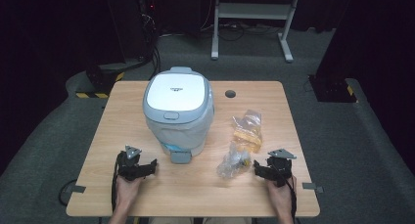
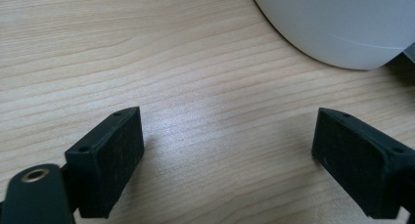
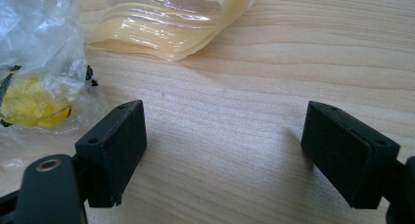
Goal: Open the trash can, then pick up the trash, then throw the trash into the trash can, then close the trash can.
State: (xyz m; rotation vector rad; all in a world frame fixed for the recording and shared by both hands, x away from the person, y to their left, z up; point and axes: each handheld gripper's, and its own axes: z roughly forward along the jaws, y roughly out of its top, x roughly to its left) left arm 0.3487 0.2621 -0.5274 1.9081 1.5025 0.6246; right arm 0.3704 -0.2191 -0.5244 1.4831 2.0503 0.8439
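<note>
On the near edge of the light wood table point(image 1: 147, 194), two hands each hold a black two-jaw gripper w/ a grey three-cornered plate on top. Left gripper point(image 1: 152, 166) sits near-left, just beside the foot of the white-and-grey lidded pedal bin point(image 1: 178, 111), jaws spread wide w/ nothing between them. Right gripper point(image 1: 258, 169) sits near-right, jaws also spread wide & empty, just right of the crumpled clear plastic bag w/ yellow contents point(image 1: 234, 161). Farther back from that, touching or overlapping it, lies a clear bag of pale yellow-orange sheets point(image 1: 248, 130).

High view gives the whole layout: bin stands centre-left w/ lid shut, a grey pedal point(image 1: 180, 157) sticking out at its near base, a white liner bunched under the rim; a round dark cable hole point(image 1: 230, 94) shows in the table far of centre. A white metal frame stand point(image 1: 252, 18) is on the grey floor beyond.

Left gripper view adds what the high view can't: bare wood grain between the two black pads point(image 2: 110, 160), & the bin's curved white wall point(image 2: 342, 28) at top right, apart from the jaws.

Right gripper view shows the crumpled bag close: yellow item w/ black markings point(image 3: 34, 99) inside the clear film, just left of the left pad point(image 3: 115, 148); pale yellow layered sheets point(image 3: 171, 23) lie farther off.

Writing: a small dark logo on the bin lid, too small to read.
</note>
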